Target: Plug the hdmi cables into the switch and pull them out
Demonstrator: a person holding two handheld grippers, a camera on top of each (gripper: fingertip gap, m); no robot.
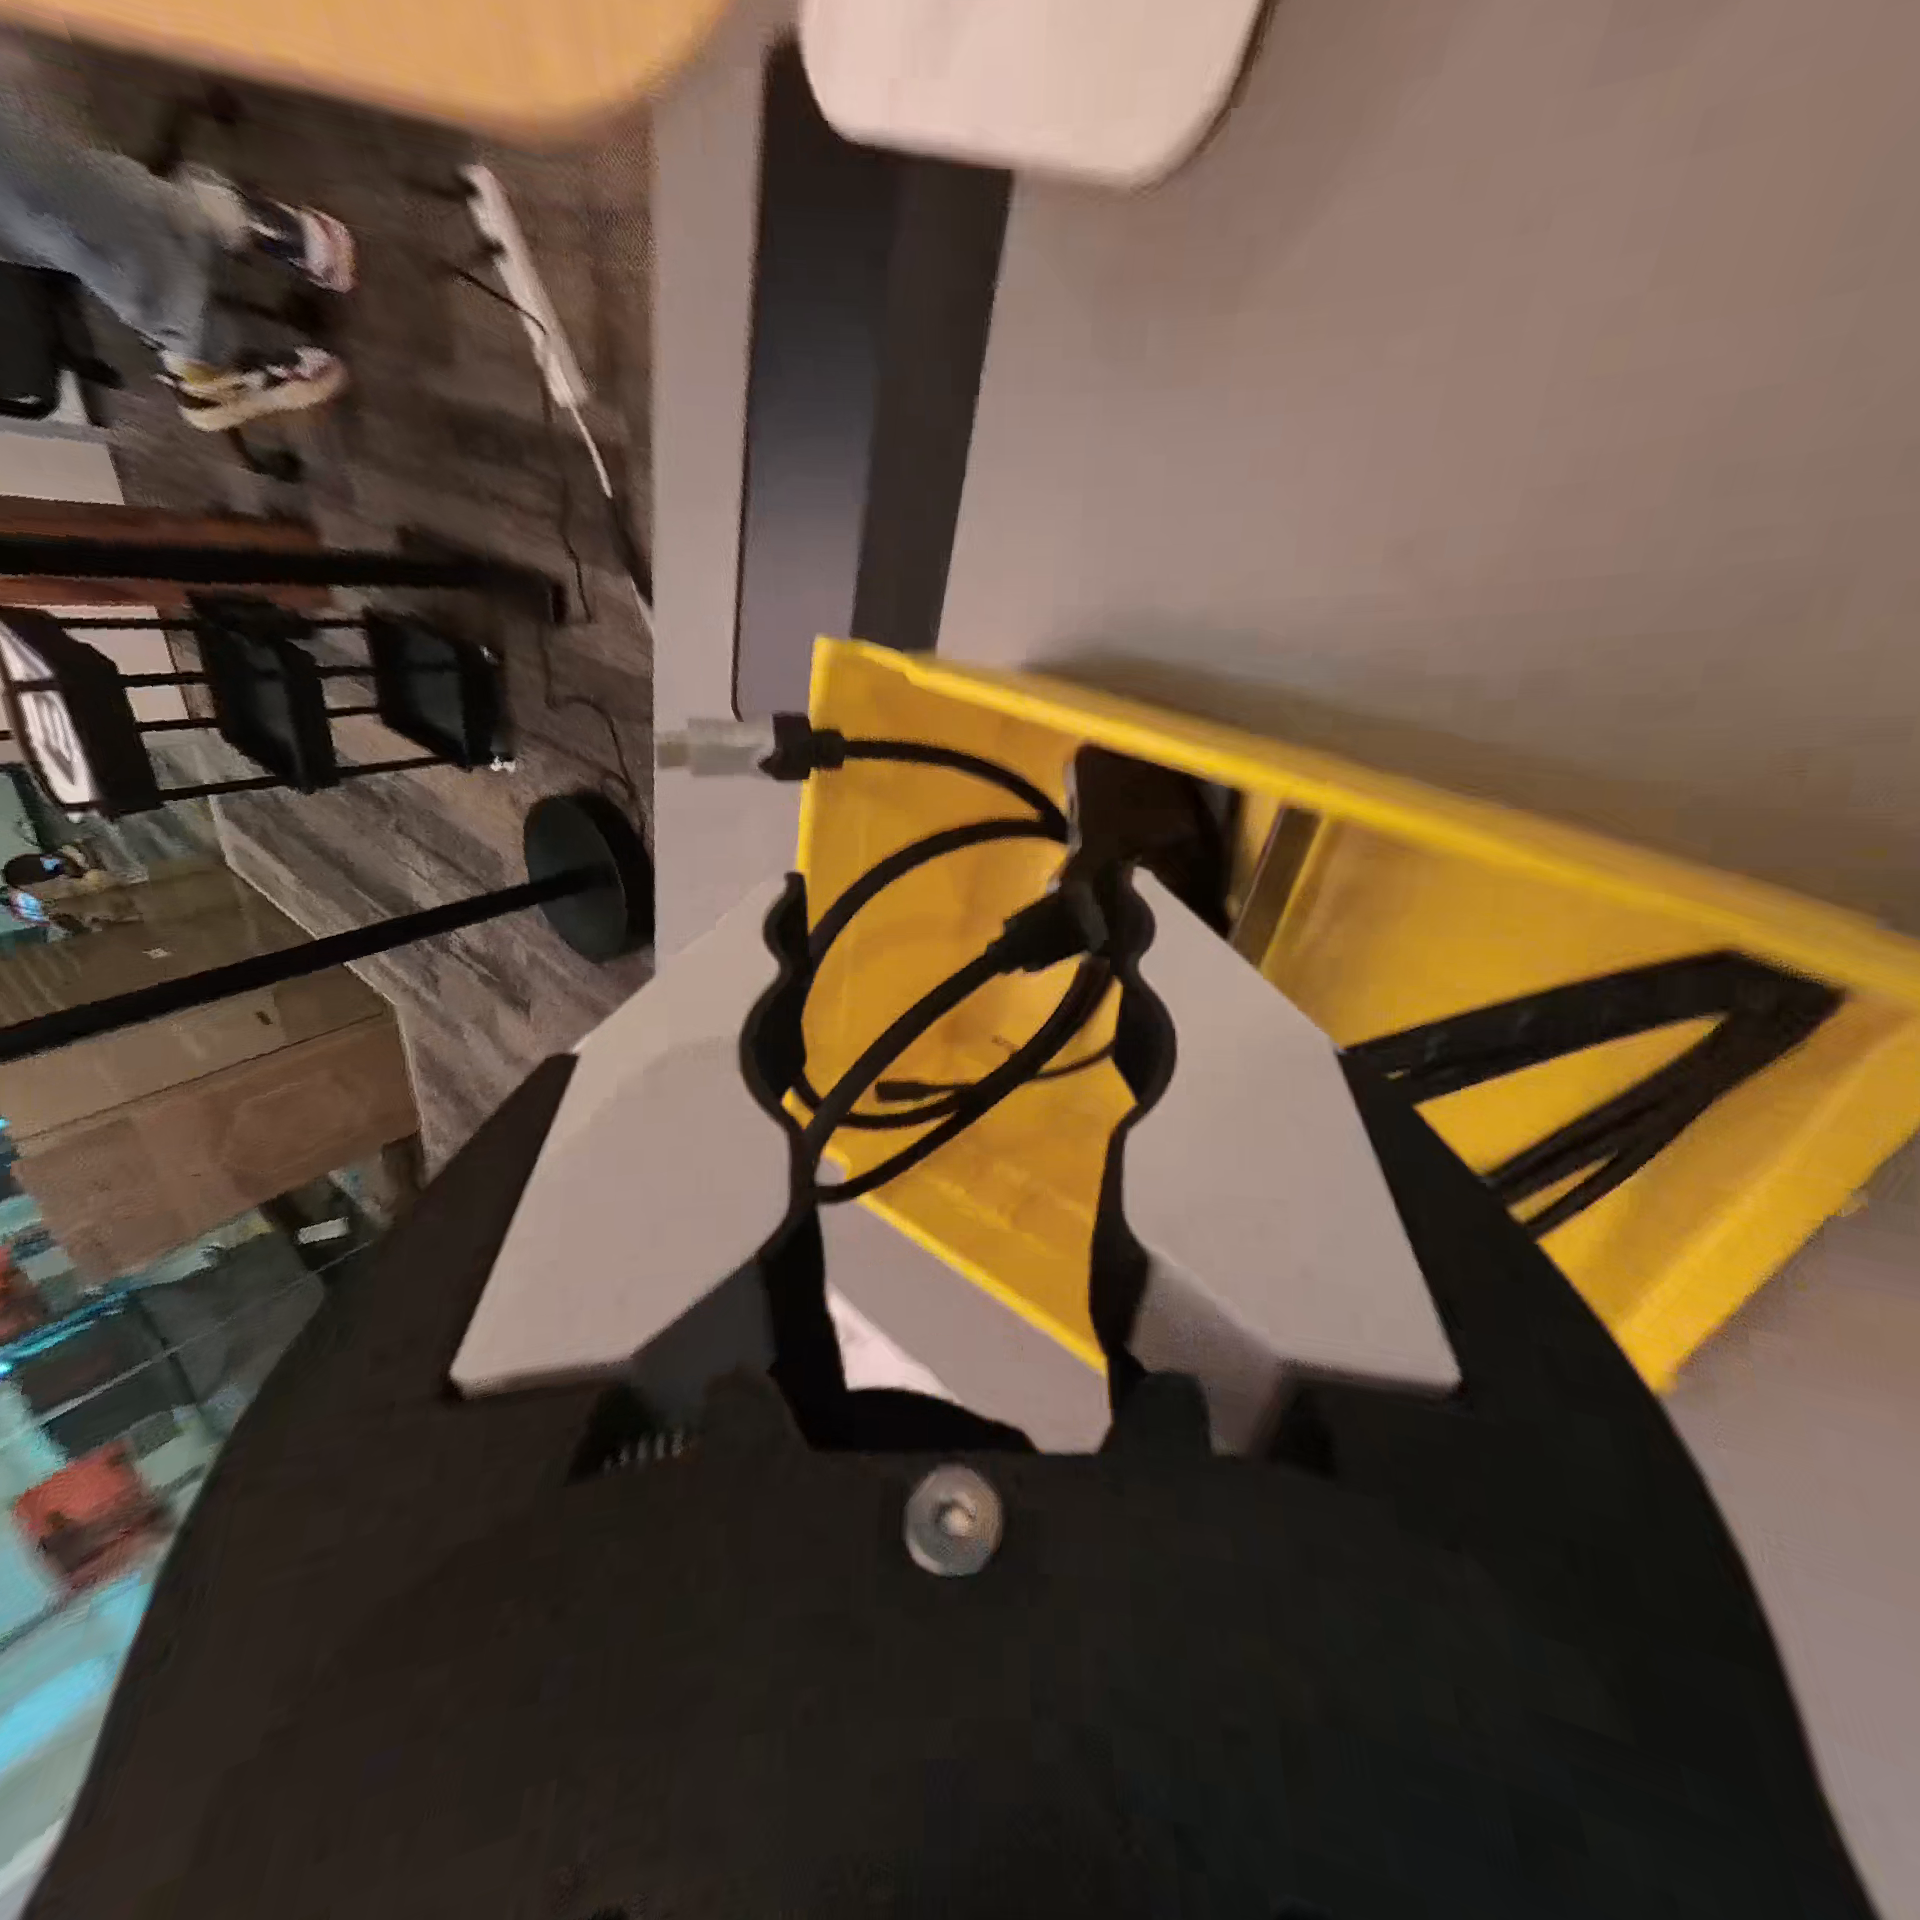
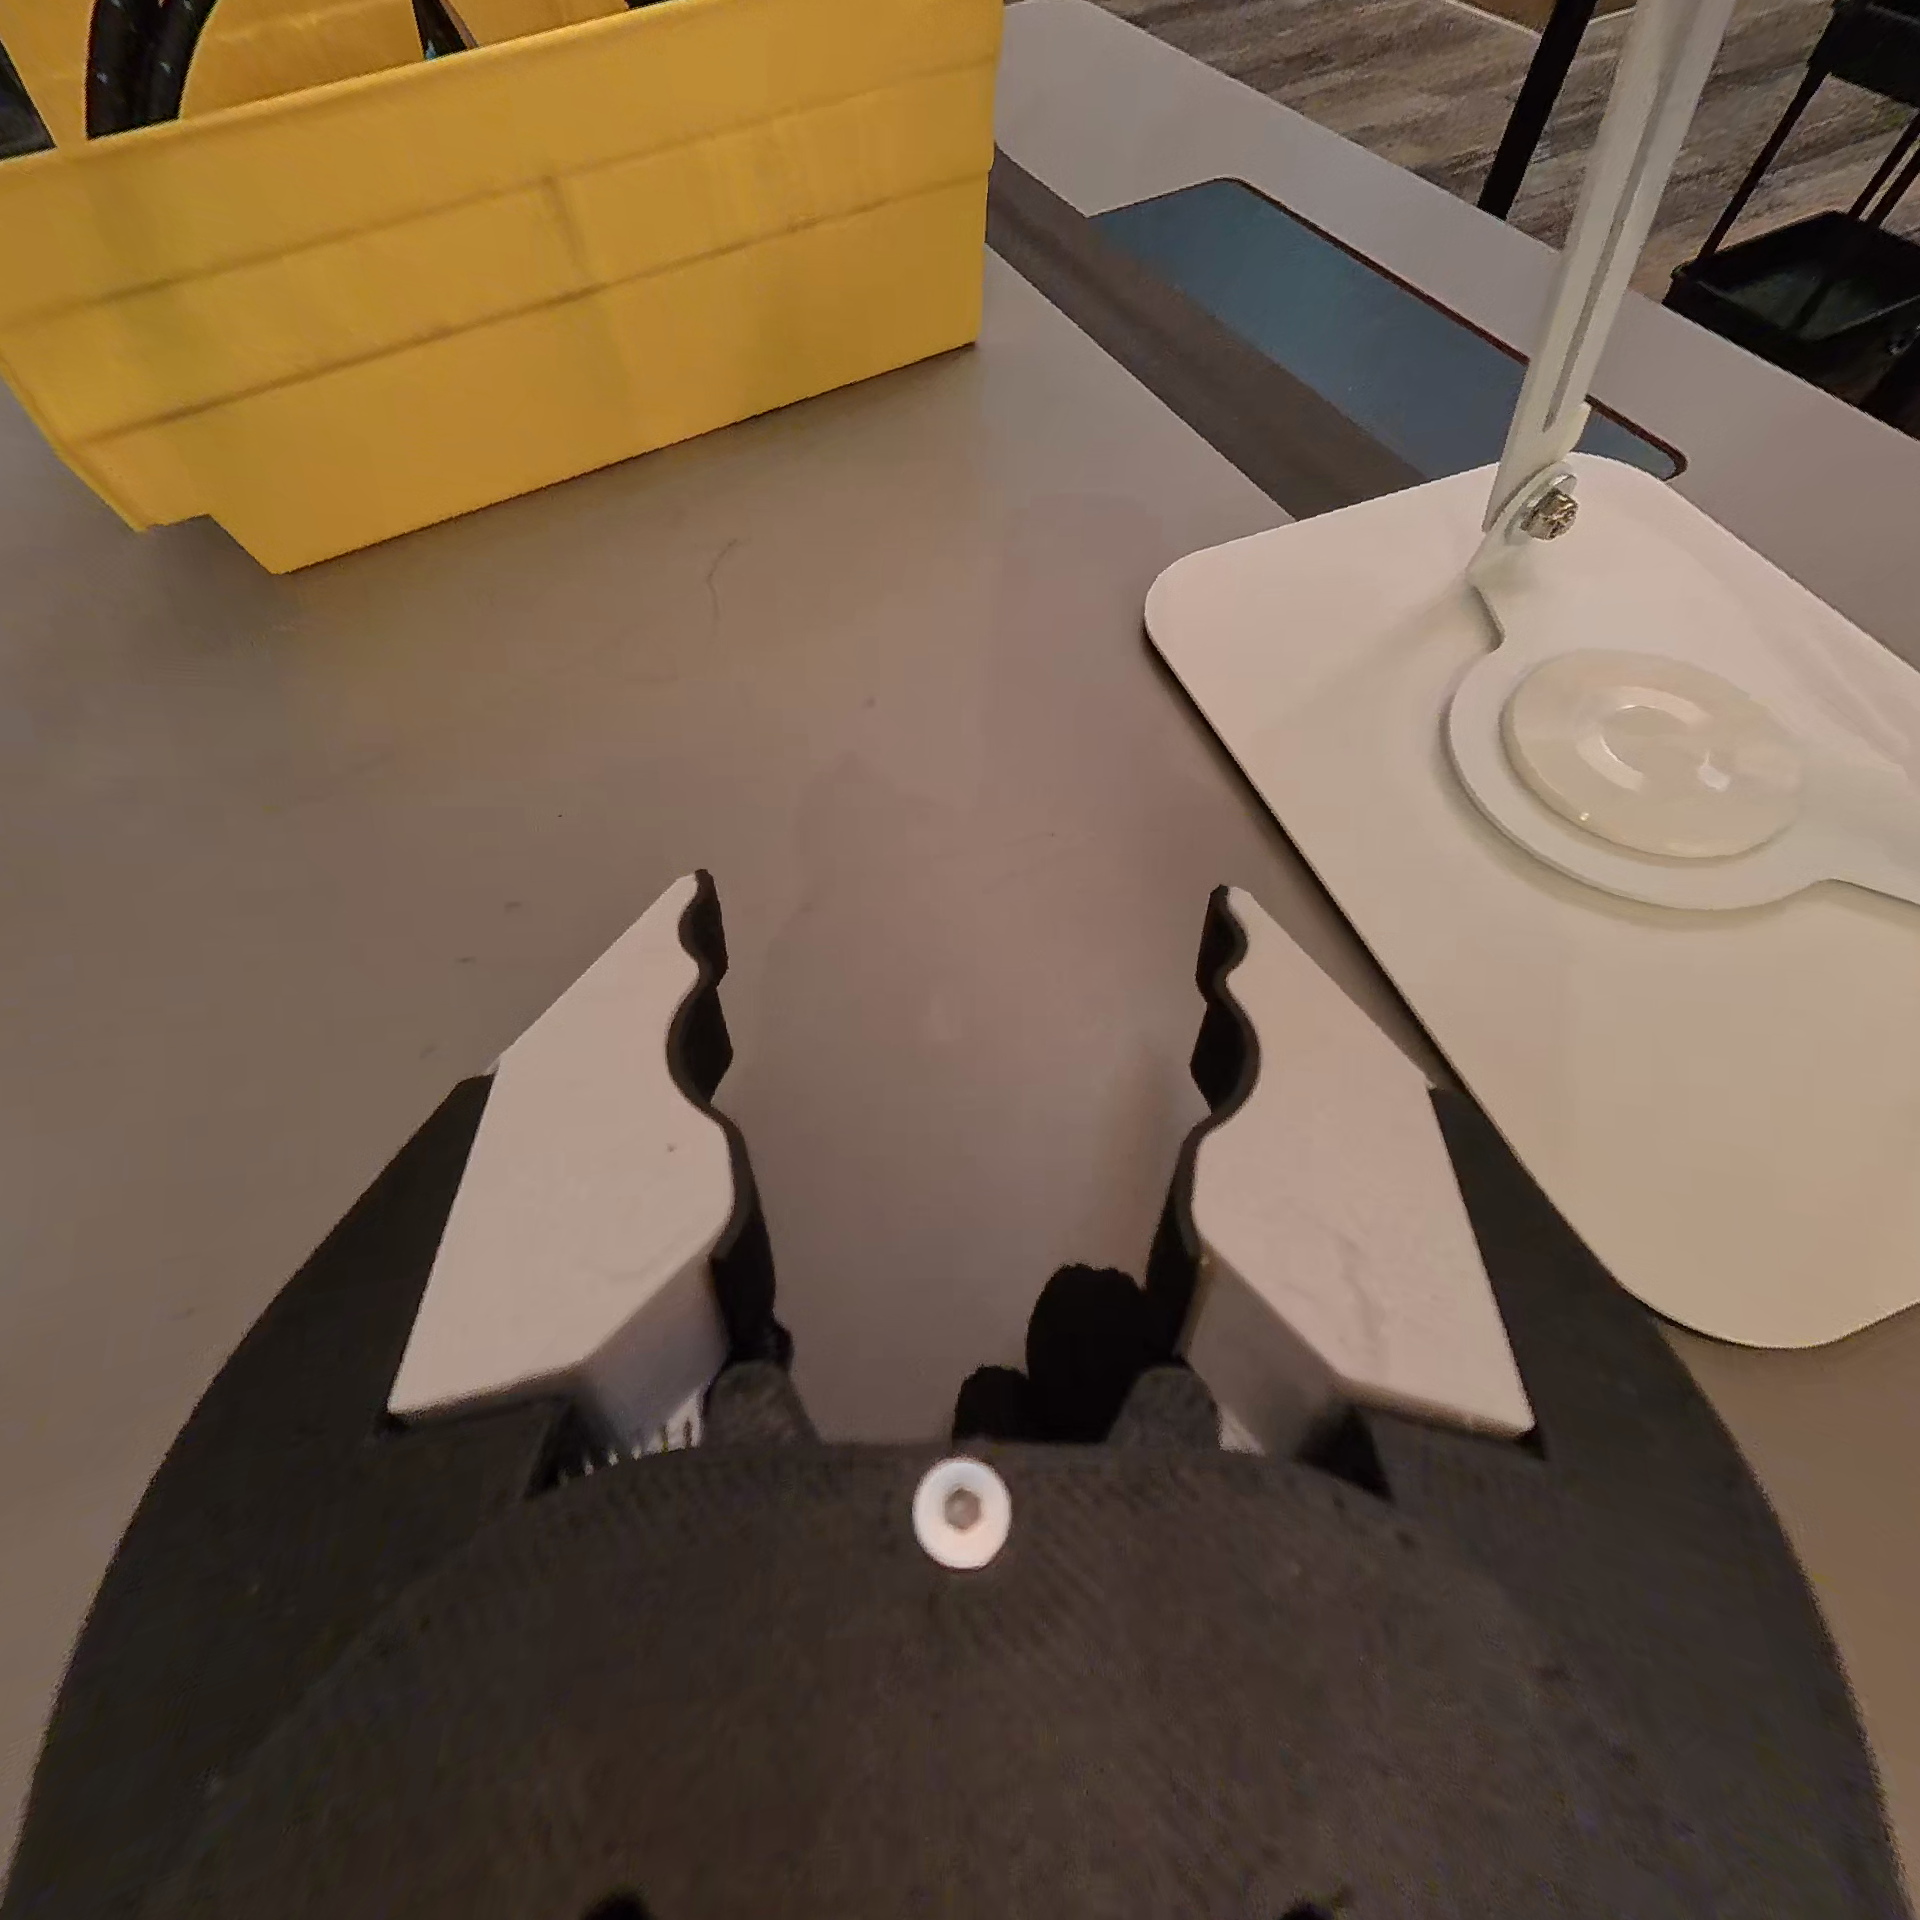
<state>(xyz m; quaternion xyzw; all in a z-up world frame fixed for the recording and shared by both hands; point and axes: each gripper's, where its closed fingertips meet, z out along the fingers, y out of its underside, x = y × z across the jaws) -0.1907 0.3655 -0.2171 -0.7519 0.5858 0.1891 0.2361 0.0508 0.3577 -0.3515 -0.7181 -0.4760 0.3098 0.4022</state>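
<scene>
We find no writing that can be read in either view. In the left wrist view a round black-and-white sign (image 1: 47, 717) stands far off at the left edge beside the dark chairs, its marks too blurred to make out. The yellow box (image 2: 499, 260), the white lamp base (image 2: 1351, 727) and the grey surface (image 2: 520, 727) show us no label.

A box (image 2: 499, 281) is sitting on the table (image 2: 727, 675) with coiled cables (image 1: 935, 987) lying inside it, a lamp base (image 2: 1507, 883) is resting on the table to its right, and a recessed panel (image 2: 1351, 312) is lying behind that base.
</scene>
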